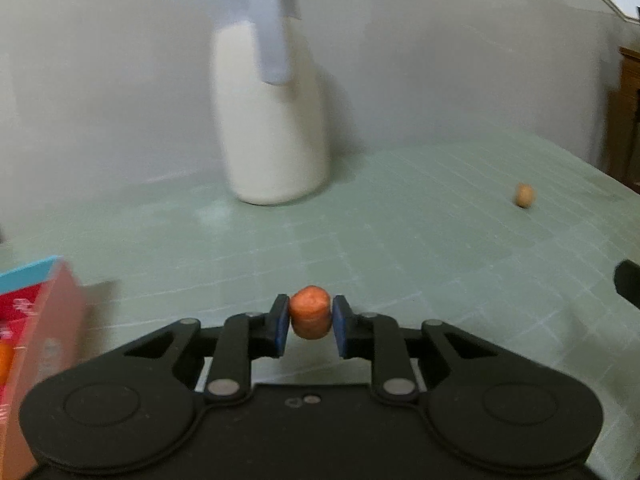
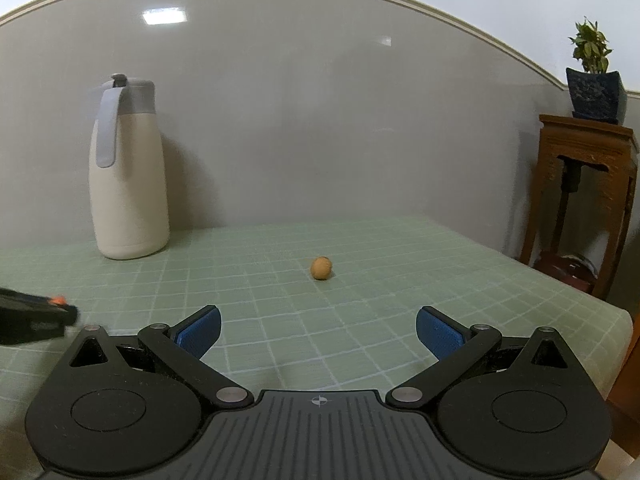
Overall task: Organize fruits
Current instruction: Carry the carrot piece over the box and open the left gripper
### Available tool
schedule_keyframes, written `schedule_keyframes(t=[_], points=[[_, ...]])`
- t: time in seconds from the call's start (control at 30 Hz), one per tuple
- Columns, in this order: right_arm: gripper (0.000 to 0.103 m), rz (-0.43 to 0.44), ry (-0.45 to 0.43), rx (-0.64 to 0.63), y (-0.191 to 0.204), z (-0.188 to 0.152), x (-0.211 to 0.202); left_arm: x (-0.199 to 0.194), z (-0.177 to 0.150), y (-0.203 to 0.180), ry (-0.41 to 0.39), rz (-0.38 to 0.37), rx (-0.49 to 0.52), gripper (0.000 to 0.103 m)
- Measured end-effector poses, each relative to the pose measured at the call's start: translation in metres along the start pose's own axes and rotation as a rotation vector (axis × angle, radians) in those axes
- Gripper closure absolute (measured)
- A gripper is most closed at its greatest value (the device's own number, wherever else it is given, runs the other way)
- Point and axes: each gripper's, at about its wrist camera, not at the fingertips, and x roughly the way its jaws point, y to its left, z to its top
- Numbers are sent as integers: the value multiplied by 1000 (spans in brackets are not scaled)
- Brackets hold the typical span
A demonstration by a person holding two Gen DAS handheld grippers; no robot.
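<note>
While the pale green counter with its thin white grid lines fills most of both views, a plain grey wall stands right behind it. Next in size is the tall cream jug with a grey lid and grey handle. It stands upright near the back of the counter, close to the wall. Off the right end of the counter stands a brown wooden side table, and a small green plant in a dark blue pot sits on top of it. At the left edge of the left wrist view you can see part of a red and pink box with a blue top edge, blurry and cut off.

Closer in is the left gripper. Its jaws are squeezed onto a small orange fruit, with a blue pad pressing each side. The fruit looks to be held a little above the counter.

Pointing out over the counter is the right gripper. Its jaws stand wide apart, with nothing between them.

Last is a little round tan fruit. It lies alone on the counter, well ahead of the right gripper and far to the right of the jug.
</note>
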Motion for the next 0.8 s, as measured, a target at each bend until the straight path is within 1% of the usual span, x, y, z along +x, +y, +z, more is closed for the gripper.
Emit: schedule_keyframes(t=[0.07,0.23,0.33,0.47,0.6,0.7,0.8], points=[[0,8,1,-5,4,0,0,-8,0,11,-13,41,-18,90],[0,44,-1,-18,19,0,-1,-34,-4,44,-50,178,-60,90],[0,69,-5,-29,30,0,-3,-46,-8,69,-56,250,-92,90],[0,100,-11,-50,46,0,-6,-57,-17,101,-50,353,-148,90],[0,135,-13,-67,63,-2,-7,-63,-27,130,-27,453,-184,90],[0,151,-19,-90,74,-4,-9,-66,-37,149,5,503,-208,89],[0,167,-23,-110,84,-6,-9,-67,-44,164,28,520,-218,87]])
